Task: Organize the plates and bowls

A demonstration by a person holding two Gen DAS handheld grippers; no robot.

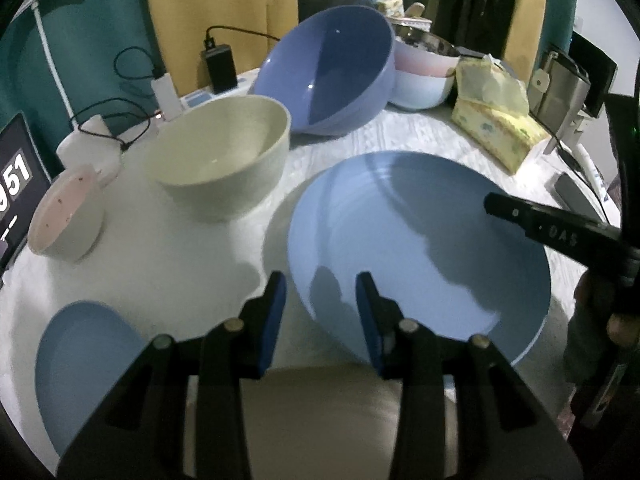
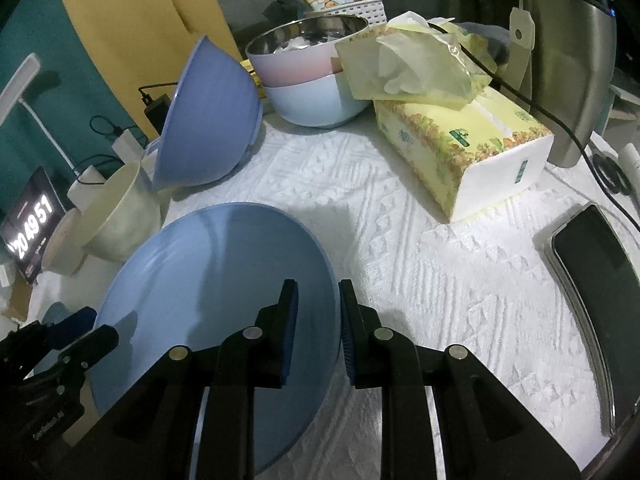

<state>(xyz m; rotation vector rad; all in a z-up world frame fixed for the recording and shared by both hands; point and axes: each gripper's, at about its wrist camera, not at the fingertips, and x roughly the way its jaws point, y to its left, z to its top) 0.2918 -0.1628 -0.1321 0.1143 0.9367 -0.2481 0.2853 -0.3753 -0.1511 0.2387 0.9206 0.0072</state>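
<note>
I have the large light-blue plate (image 1: pixel 420 248) between my two claws, and it sits tilted, its near rim raised off the white textured cloth on the counter (image 2: pixel 460 264). My left claw (image 1: pixel 320 312) straddles the plate's near-left rim, one blue pad outside and one over the inner face, with a narrow gap; I cannot tell whether the pads actually press on it. My right claw (image 2: pixel 318 320) straddles the opposite rim, its jaws closer still with only a thin slot between them; here too I cannot tell contact for sure. The plate carries nothing.

Just beyond the left claw, to its left, stands a cream bowl (image 1: pixel 224 156), upright and holding nothing. Behind it a big periwinkle bowl (image 1: pixel 332 76) lies tipped on its side, mouth facing me, also with nothing inside. Further back, to the right of that, a pale-blue bowl (image 2: pixel 312 100) holds a pink bowl (image 2: pixel 292 64) nested in it, and a steel bowl (image 2: pixel 308 36) sits in the pink one; what lies in the steel bowl is too blurred to name. Low to the left of my left claw lies a small light-blue dish (image 1: pixel 80 364), bare. A small pink-topped round container (image 1: pixel 66 220) stands further left.

Ahead and right of my right claw, a tissue pack (image 2: pixel 468 140) rests with an opened one (image 2: pixel 412 64) on top.
</note>
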